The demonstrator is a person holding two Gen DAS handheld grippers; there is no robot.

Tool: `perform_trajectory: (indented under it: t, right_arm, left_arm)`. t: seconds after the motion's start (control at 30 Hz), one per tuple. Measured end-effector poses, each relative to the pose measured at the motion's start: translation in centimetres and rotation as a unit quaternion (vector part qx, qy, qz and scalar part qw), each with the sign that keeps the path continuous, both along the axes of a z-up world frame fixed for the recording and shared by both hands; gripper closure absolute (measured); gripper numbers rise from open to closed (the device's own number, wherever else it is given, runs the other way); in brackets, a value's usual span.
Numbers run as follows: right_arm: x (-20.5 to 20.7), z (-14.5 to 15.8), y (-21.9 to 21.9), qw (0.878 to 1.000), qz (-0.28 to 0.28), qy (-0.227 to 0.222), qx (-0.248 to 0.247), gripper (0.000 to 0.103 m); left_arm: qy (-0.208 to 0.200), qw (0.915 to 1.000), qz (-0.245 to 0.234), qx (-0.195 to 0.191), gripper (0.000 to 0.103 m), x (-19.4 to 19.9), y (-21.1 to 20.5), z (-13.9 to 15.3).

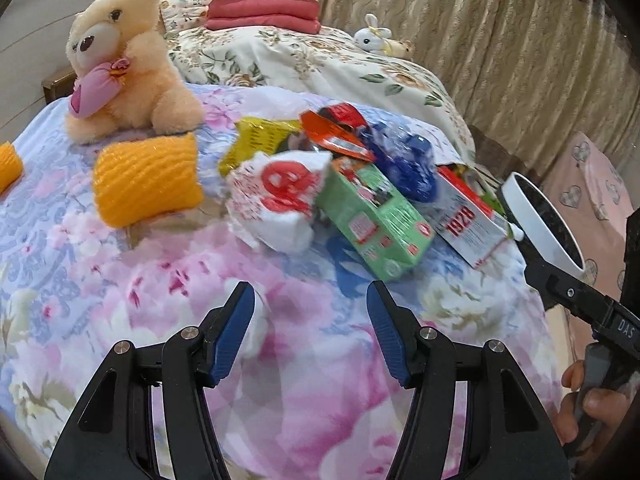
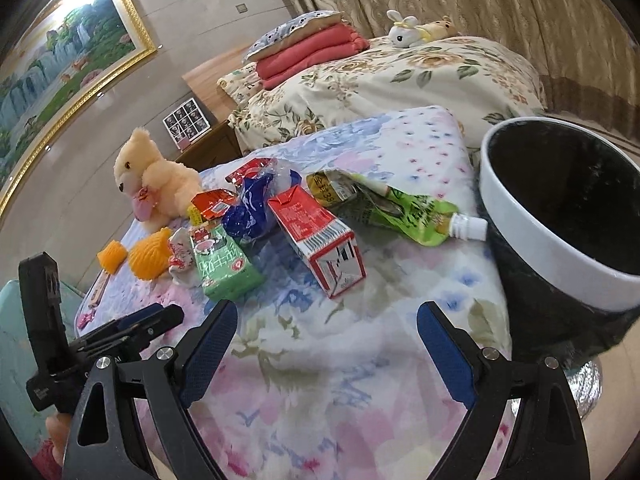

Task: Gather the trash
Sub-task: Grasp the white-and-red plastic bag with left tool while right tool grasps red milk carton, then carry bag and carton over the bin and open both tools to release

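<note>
A pile of trash lies on the floral bedspread [image 1: 280, 360]: a crumpled white-and-red wrapper [image 1: 276, 196], a green carton [image 1: 376, 220], a red-and-white carton [image 2: 320, 240], a blue plastic bag [image 2: 250, 212], a yellow packet [image 1: 260, 140], a red wrapper [image 1: 340, 132] and a green spouted pouch [image 2: 404, 210]. A white-rimmed bin with a black liner [image 2: 560, 220] stands at the bed's right edge. My left gripper [image 1: 310, 308] is open and empty, short of the pile. My right gripper [image 2: 326, 322] is open and empty, beside the bin.
A cream teddy bear [image 1: 128, 60] and yellow foam nets [image 1: 148, 176] sit left of the pile. Folded red blankets [image 1: 264, 12] and a white rabbit toy [image 1: 374, 36] lie on a second bed behind. Curtains hang at the right.
</note>
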State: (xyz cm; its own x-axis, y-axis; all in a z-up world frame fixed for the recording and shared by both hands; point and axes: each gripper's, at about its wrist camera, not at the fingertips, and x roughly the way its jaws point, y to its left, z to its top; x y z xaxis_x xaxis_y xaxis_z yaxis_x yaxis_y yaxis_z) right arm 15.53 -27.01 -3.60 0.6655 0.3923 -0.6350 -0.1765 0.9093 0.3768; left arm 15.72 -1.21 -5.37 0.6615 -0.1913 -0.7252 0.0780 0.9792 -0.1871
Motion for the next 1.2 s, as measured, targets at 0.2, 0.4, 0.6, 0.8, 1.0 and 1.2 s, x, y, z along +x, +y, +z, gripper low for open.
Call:
perform_trajectory:
  t: [0.2,0.4,0.6,0.8,1.0,1.2]
  right_arm:
    - [2.2,-0.4,1.0,1.000,0.010,-0.001,-0.019,0.011]
    - [4.6,-1.0,2.1,0.999,0.019,0.010,-0.032,0.015]
    - [6.0,-1.9,3.3,0.998,0.030,0.031,-0.052,0.067]
    - [4.3,-1.5,3.0,0.998,0.035,0.024,-0.039,0.068]
    - [1.7,-1.1,1.7,0.999,0.027,0.020,-0.018,0.069]
    - [-0.6,-1.0,0.0,1.000,0.013,0.021,0.000,0.069]
  left_arm:
    - [0.006,0.9998,0.016,0.010,0.044,2.3,0.9,-0.1]
    - [0.021,0.9995,0.024,0.004,0.044,4.6,1.5,-0.8]
    - [0.022,0.9996,0.011,-0.014,0.070,4.8,1.5,-1.1]
    - [0.008,0.9999,0.005,-0.005,0.080,3.1,1.2,-0.5]
    - [0.001,0.9999,0.000,-0.013,0.081,0.4,1.3,0.2]
    - [-0.009,0.9996,-0.020,-0.016,0.081,-1.8,0.4,1.1]
